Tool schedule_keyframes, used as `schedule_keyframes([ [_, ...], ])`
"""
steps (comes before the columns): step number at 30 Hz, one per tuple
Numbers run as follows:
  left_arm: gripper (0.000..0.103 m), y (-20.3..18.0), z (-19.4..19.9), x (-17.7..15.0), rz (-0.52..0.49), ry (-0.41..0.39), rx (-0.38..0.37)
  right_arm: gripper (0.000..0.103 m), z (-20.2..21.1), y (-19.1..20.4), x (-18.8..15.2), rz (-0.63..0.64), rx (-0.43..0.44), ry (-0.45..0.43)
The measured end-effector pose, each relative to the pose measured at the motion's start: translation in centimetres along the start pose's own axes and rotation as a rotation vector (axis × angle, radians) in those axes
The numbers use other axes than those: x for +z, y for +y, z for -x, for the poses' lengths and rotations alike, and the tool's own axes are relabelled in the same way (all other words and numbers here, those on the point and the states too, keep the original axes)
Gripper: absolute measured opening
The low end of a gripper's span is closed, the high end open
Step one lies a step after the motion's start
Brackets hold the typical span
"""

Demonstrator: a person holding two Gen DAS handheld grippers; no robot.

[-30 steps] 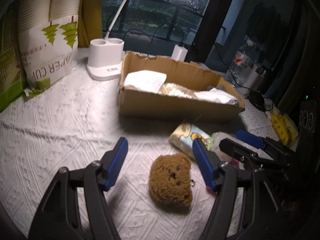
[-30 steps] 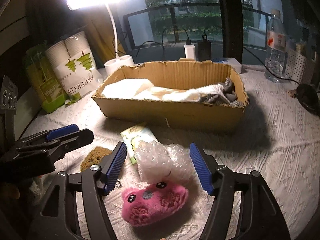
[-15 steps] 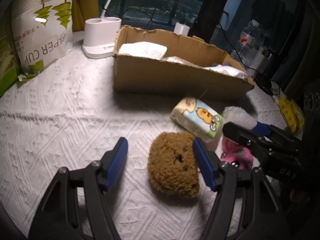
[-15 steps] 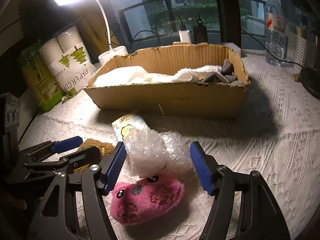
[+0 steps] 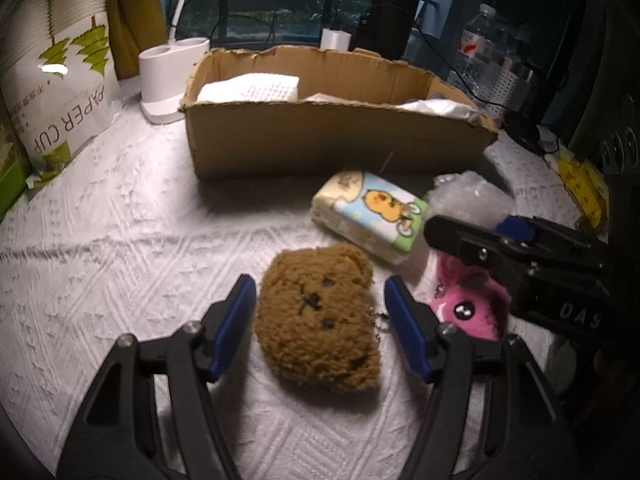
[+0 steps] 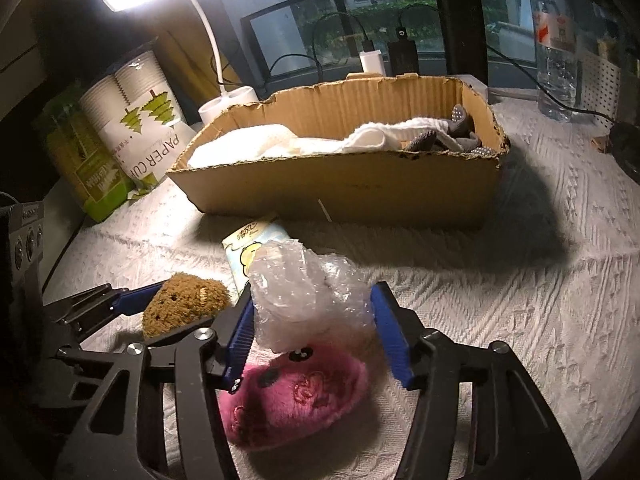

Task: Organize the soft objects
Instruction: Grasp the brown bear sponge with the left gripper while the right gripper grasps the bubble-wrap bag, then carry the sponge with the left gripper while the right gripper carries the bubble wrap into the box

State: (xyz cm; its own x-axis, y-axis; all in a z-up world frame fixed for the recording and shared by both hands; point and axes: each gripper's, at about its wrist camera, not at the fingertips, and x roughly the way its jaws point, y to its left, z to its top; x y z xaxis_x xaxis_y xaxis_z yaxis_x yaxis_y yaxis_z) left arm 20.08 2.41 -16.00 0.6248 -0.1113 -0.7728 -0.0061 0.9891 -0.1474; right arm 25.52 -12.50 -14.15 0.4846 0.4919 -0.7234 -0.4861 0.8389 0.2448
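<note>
A brown bear plush [image 5: 316, 320] lies on the white cloth between the blue pads of my left gripper [image 5: 320, 280]. Its jaws are closing; the left pad is nearly at the fur and the right pad stands a little off it. My right gripper [image 6: 314, 296] is also closing, and both pads meet the sides of a crumpled bubble wrap [image 6: 308, 296]. A pink plush [image 6: 296, 396] lies under that wrap, low between the fingers. A cartoon tissue pack [image 5: 372, 212] rests just before the cardboard box [image 5: 340, 148], which holds white cloths and grey items.
A paper cup bag [image 5: 60, 92] and a green pack [image 6: 92, 176] stand at the left. A white lamp base [image 5: 168, 76] sits behind the box. A water bottle [image 6: 556, 40] and cables are at the back right. Yellow items [image 5: 580, 184] lie at the right edge.
My left gripper moved forward and down until the bear sits between its pads. The right jaws narrowed from wide of the bubble wrap to touching it.
</note>
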Motion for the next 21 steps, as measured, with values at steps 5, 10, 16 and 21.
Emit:
schedule_keyframes([
  [5, 0.046, -0.3, 0.2, 0.0, -0.018, -0.008, -0.003, 0.054, 0.7, 0.2, 0.0, 0.007, 0.015, -0.026],
  [10, 0.044, -0.1, 1.1, 0.2, -0.019, -0.039, -0.012, 0.054, 1.2, 0.3, 0.2, 0.011, 0.027, -0.042],
  [16, 0.044, 0.1, 1.9, 0.4, -0.017, -0.062, -0.017, 0.054, 2.1, 0.5, 0.4, 0.016, 0.03, -0.067],
  [21, 0.044, 0.5, 2.8, 0.8, -0.003, -0.089, -0.016, 0.054, 2.8, 0.4, 0.8, 0.016, 0.028, -0.086],
])
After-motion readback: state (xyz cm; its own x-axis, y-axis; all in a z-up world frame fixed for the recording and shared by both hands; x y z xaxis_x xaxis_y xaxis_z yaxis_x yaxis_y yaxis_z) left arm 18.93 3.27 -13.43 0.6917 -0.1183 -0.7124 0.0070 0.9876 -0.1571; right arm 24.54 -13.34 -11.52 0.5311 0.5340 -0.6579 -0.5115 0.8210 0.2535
